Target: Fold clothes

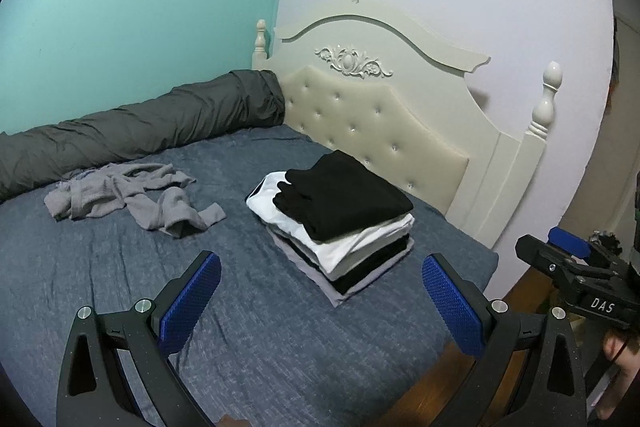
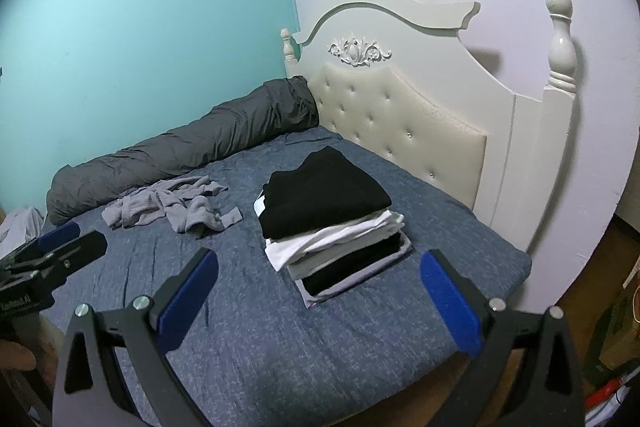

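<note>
A stack of folded clothes [image 1: 340,227] [image 2: 332,223], black on top with white, black and grey layers under it, sits on the blue bed [image 1: 120,287] [image 2: 248,327] near the headboard. A crumpled grey garment [image 1: 128,195] [image 2: 172,205] lies unfolded to the left of the stack. My left gripper [image 1: 320,291] hovers open in front of the stack, holding nothing. My right gripper [image 2: 320,287] is open too, empty, just short of the stack. Each gripper shows at the edge of the other's view, the right gripper [image 1: 568,259] and the left gripper [image 2: 60,247].
A rolled dark grey duvet [image 1: 140,127] [image 2: 192,147] lies along the teal wall. The cream tufted headboard [image 1: 380,123] [image 2: 420,131] stands behind the stack. Wooden floor [image 1: 448,379] and clutter [image 2: 616,367] lie right of the bed's edge. A hand [image 1: 620,351] holds the right gripper.
</note>
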{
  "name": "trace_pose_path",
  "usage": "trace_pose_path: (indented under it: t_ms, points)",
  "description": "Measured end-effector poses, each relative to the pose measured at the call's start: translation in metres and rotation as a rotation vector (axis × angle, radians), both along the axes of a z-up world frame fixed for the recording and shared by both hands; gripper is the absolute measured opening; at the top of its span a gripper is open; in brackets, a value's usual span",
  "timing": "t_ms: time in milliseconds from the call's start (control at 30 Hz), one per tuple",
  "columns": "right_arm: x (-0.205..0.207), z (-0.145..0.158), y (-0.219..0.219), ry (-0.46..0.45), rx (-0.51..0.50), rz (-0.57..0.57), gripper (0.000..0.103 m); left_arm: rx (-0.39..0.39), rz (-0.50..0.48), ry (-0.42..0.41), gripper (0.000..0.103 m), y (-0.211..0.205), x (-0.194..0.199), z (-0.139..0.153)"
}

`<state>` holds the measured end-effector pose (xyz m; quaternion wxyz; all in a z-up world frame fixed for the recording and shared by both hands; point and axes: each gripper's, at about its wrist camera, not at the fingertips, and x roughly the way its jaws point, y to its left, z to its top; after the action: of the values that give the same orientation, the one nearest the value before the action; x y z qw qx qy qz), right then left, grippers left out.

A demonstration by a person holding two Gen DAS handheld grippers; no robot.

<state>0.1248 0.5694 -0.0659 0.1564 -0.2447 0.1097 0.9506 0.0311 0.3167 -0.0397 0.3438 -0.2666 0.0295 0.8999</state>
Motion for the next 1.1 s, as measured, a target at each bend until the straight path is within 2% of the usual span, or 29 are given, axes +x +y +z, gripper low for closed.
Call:
trace_pose_path:
  t_ms: [500, 1100]
  points:
    - [0.012, -0.005, -0.025, -0.010, 0.015, 0.027, 0.102, -0.002, -0.007, -0.005, 0.103, -0.020, 0.011, -0.005]
    - [0.011, -0.012, -0.029, -0.020, 0.005, 0.020, 0.102, 0.009, -0.007, -0.001, 0.103, -0.025, 0.016, -0.005]
